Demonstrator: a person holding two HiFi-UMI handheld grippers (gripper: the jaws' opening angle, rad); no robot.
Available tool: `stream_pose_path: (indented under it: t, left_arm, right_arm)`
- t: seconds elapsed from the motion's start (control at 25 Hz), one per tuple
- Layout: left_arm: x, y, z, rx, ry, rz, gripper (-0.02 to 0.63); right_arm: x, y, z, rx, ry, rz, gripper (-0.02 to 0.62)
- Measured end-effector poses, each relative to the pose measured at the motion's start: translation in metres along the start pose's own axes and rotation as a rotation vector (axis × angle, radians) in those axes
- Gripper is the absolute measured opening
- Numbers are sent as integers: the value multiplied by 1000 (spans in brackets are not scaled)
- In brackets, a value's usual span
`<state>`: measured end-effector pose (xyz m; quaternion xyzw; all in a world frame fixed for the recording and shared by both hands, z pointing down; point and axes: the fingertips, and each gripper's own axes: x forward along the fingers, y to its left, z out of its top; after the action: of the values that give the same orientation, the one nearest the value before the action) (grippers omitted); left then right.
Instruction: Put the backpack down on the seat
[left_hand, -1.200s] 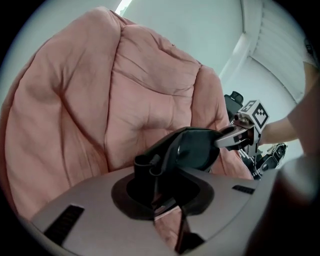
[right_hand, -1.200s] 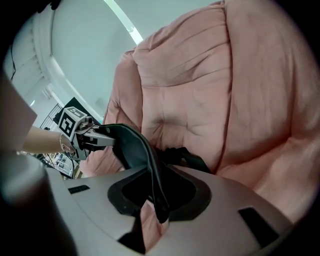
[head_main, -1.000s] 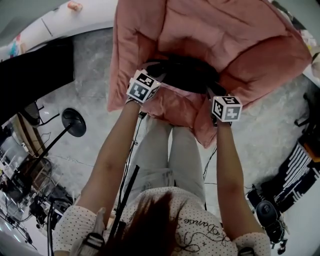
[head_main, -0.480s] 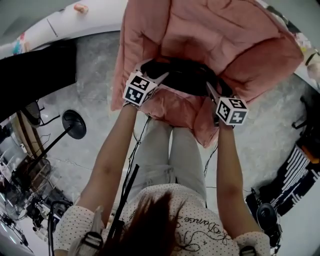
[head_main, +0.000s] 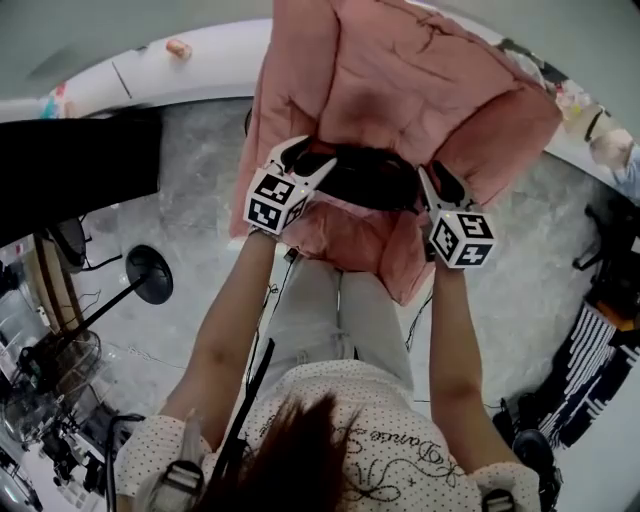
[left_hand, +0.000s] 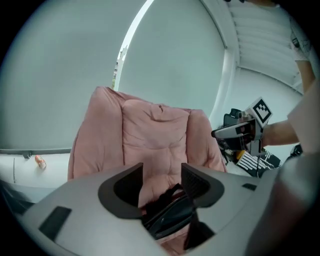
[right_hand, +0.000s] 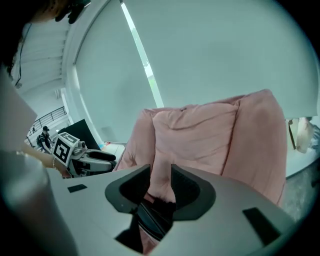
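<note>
Fingers (left_hand: 196, 181) of the left gripper (head_main: 308, 158) stand well apart and are closing. The gap shows only pink cushion, with the black backpack (head_main: 365, 176) just below them, not pinched. The right gripper (head_main: 438, 182) has its fingers (right_hand: 186, 188) set narrower, also closing on nothing — the backpack's dark edge sits under the gap and the pads are not pressing it. The backpack lies across the front of the pink seat (head_main: 405, 70), between the two grippers, resting on the cushion; neither gripper carries it. Judgement: the put-down looks done, and this is the release and clear-off stage. The next move calls for drawing both grippers back toward the person, straight out — a closing finger could snag the strap near the left gripper. Can't tell how securely the bag sits near the front edge.
</note>
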<state>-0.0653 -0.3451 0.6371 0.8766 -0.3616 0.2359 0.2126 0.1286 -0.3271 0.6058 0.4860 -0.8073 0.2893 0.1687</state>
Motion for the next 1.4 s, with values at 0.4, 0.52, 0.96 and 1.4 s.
stream_pose_path:
  t: [0.4,0.52,0.96,1.4]
  left_arm:
    - [-57,-45,73,15,-128,-37,30]
    - [-74,-64,90,42,-161,-33,15]
    - [-114,-87,147,93,-286,16,5]
    - [-185,-118,213,167,-464,69,5]
  right_arm:
    - [-74,25,61,-123,-129,-31,36]
    - [-101,34,77,-135,-183,-39,14]
    - [-166,70,141,-147,-394,-15,12]
    - [-236,106,189,-205,-551,9,12]
